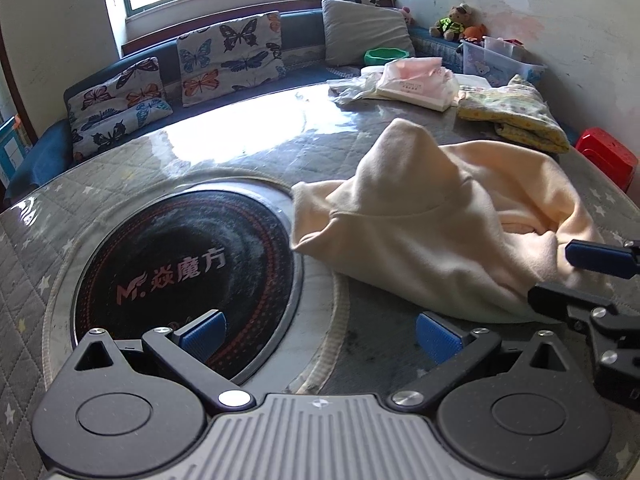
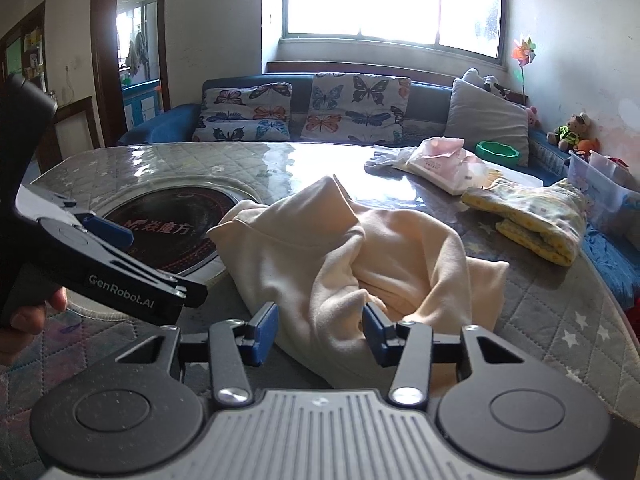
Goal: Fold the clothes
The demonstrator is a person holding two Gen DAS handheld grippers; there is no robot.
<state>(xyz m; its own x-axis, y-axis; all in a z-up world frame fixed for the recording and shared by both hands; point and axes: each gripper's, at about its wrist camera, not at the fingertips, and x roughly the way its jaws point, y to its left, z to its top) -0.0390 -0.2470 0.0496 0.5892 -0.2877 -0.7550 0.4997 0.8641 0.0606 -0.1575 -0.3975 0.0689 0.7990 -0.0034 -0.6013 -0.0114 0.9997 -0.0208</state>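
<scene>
Both cameras sit low over the quilted table (image 1: 120,184), each looking forward past its own blue pads toward the window wall. The left wrist view faces the black induction plate (image 1: 188,276) close up; the right wrist view faces the cream garment (image 2: 340,248). Both share the garment, plate and butterfly cushions (image 2: 352,108).

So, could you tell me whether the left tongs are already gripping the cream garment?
No, the left tongs stand open over the table, short of the cream garment.
</scene>
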